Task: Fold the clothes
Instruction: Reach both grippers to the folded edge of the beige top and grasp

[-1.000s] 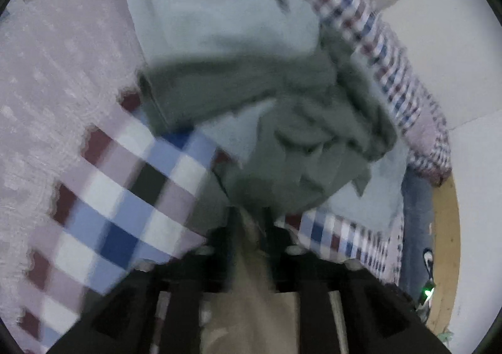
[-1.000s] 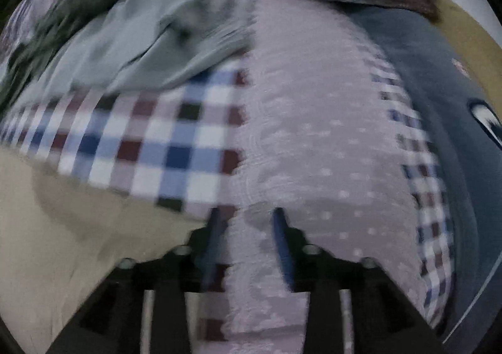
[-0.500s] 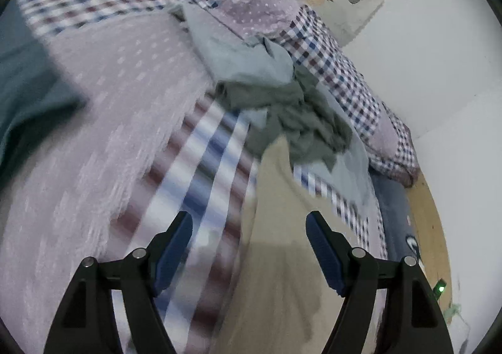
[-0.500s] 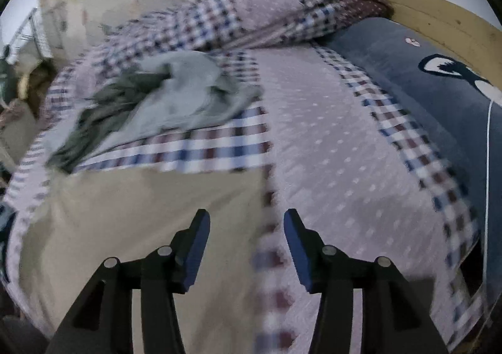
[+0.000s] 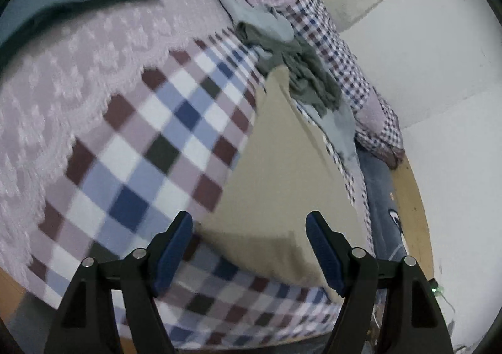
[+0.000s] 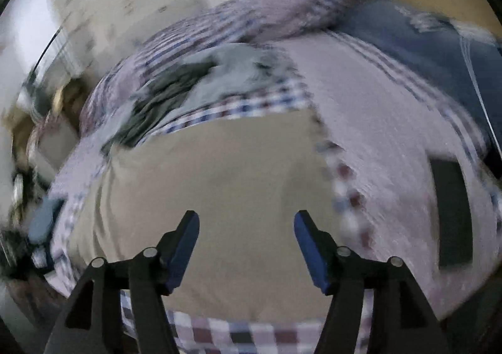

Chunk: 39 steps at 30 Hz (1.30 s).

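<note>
Left wrist: flat beige cloth garment (image 5: 276,172) is being seen spread on the checked bedspread (image 5: 150,147), left gripper (image 5: 249,249) spread wide, empty, over its near edge | Right wrist: right gripper (image 6: 246,242) likewise gaping above it; grey-green crumpled clothes pile (image 6: 188,87) beyond | Step: laid flat or mid-fold, unclear | Containers: none being shown.

Right tool (image 6: 246,230) spread wide and empty above flat tan garment (image 6: 216,184) on checked bedspread (image 6: 376,121).

Checked bedspread (image 5: 150,140), navy pillow (image 6: 417,37), white wall (image 5: 423,49).
</note>
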Each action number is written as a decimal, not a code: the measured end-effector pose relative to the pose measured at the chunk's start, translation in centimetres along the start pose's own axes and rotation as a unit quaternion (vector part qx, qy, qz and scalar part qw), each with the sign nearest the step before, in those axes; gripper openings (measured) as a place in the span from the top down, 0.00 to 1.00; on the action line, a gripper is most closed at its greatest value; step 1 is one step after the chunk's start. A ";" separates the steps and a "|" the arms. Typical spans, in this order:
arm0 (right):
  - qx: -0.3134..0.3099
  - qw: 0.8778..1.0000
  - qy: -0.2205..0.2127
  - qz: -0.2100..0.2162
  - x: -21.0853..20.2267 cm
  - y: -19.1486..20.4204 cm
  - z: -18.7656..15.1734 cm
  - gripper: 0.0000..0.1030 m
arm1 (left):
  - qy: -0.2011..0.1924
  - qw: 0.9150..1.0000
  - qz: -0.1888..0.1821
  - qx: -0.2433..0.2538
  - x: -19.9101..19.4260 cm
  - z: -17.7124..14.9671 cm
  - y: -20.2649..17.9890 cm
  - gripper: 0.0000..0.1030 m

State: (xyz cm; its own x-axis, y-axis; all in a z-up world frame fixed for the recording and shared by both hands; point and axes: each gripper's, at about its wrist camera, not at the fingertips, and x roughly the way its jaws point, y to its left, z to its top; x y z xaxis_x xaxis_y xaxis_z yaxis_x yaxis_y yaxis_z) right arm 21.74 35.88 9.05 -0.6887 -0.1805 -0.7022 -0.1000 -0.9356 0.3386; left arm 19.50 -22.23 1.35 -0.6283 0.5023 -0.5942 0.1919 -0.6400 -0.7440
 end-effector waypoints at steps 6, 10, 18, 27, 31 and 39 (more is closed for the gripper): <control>0.152 0.988 0.014 -0.002 -2.4 -8.8 -1.6 0.35 | 0.014 1.000 -0.014 -0.001 1.2 -0.8 -0.1 0.25; 0.137 0.988 0.068 0.009 -0.8 -9.2 -2.8 0.35 | 0.015 1.000 -0.006 -0.001 1.9 -0.9 0.0 0.30; 0.087 0.987 0.136 0.010 2.3 -7.9 -3.3 0.54 | 0.013 1.000 0.017 -0.022 2.4 -1.0 1.0 0.90; -0.005 0.991 0.130 -0.014 1.2 -6.2 -2.9 0.97 | -0.037 0.998 -0.039 -0.032 -0.3 -1.0 1.4 0.98; 0.001 0.995 0.098 -0.025 -1.3 -6.8 -1.3 0.98 | -0.032 0.998 -0.026 -0.044 -0.8 -1.3 1.8 0.97; -0.011 0.975 0.141 -0.171 0.4 -7.8 -2.8 0.96 | -0.014 0.997 0.012 -0.079 -1.2 -2.0 3.2 0.85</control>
State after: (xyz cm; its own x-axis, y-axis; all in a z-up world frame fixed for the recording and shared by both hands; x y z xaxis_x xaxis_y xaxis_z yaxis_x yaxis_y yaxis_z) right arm 24.26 42.24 4.45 -0.3926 0.0694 -0.9171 -0.2716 -0.9614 0.0435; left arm 22.36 -23.73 -0.88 -0.6430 0.4699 -0.6047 0.3219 -0.5506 -0.7702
